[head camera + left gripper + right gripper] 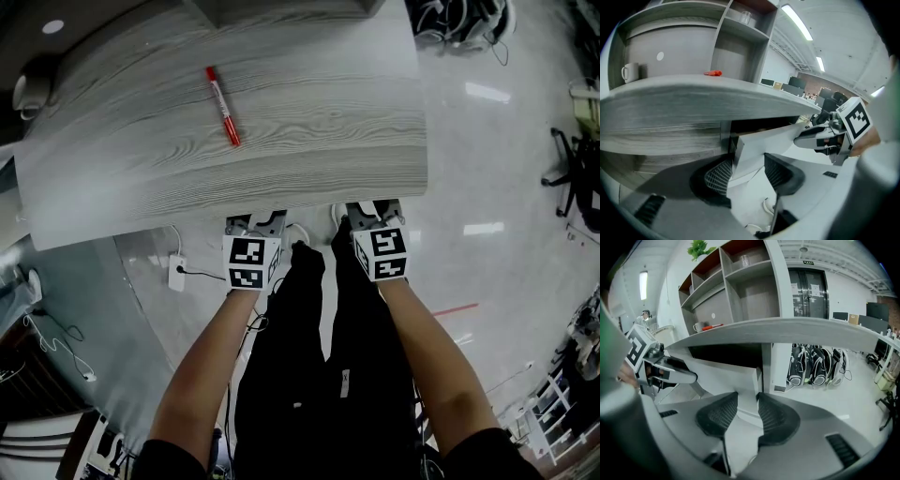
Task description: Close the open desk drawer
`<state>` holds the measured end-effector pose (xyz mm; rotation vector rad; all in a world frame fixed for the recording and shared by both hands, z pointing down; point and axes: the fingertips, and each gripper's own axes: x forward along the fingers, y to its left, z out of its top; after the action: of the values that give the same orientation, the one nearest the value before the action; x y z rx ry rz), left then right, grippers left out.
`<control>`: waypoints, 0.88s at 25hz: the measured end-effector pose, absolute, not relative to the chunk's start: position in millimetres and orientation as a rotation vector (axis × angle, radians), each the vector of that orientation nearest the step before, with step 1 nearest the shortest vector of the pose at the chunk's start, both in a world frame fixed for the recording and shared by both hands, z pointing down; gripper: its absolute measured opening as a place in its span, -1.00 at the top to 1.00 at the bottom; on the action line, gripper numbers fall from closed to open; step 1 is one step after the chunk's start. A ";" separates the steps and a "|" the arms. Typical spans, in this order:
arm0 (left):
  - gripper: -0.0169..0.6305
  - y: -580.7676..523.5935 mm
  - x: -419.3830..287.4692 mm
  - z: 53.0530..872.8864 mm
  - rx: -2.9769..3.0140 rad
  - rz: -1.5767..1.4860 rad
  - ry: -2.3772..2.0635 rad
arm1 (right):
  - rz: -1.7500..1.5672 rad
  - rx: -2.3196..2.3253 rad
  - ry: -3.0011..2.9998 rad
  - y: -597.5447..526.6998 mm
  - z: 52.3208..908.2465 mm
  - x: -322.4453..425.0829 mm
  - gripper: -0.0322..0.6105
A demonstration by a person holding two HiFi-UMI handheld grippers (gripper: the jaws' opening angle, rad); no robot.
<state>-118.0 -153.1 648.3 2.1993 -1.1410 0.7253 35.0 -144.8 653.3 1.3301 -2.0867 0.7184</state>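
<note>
The white desk drawer stands open, its flat front out from under the grey wood-grain tabletop, with a dark gap above it. The person holds both grippers at the near edge of the tabletop, one at each end of the drawer front.

In the left gripper view, the left gripper has its jaws about half open, and the left end of the white front stands between the ribbed black pads. The panel seems to fill the gap between them. In the right gripper view, the right gripper has its jaws open only narrowly, and the right end of the same front sits between them, close against both pads.

A red marker pen lies on the tabletop, well apart from the grippers. A white mug stands further back on the left. A grey open shelf unit rises behind the tabletop. Dark bags lean on the floor beyond the desk.
</note>
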 end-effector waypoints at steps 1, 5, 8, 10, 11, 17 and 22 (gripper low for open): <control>0.29 -153.9 -117.7 648.0 2.199 0.724 -1.141 | 0.718 1.330 -2.087 -145.4 653.1 35.3 0.43; 0.30 -158.5 -118.3 647.8 2.190 0.704 -1.153 | 0.717 1.341 -2.082 -149.9 652.8 35.1 0.43; 0.29 -161.4 -118.9 647.6 2.189 0.694 -1.165 | 0.722 1.354 -2.085 -153.7 652.8 35.5 0.43; 0.27 -162.5 -118.6 647.8 2.187 0.688 -1.171 | 0.719 1.357 -2.091 -155.8 652.7 36.6 0.43; 0.27 -162.5 -118.4 648.0 2.187 0.686 -1.172 | 0.717 1.356 -2.095 -156.2 652.6 36.9 0.43; 0.27 -162.8 -119.4 646.5 2.202 0.655 -1.186 | 0.679 1.327 -2.104 -155.8 651.8 36.9 0.43; 0.28 -144.1 -123.4 647.7 2.182 0.619 -1.181 | 0.713 1.351 -2.096 -136.9 641.7 37.9 0.43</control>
<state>-123.4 -144.1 647.7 2.1822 -1.1811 0.6187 37.9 -136.9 641.7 1.3507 -2.0959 0.7126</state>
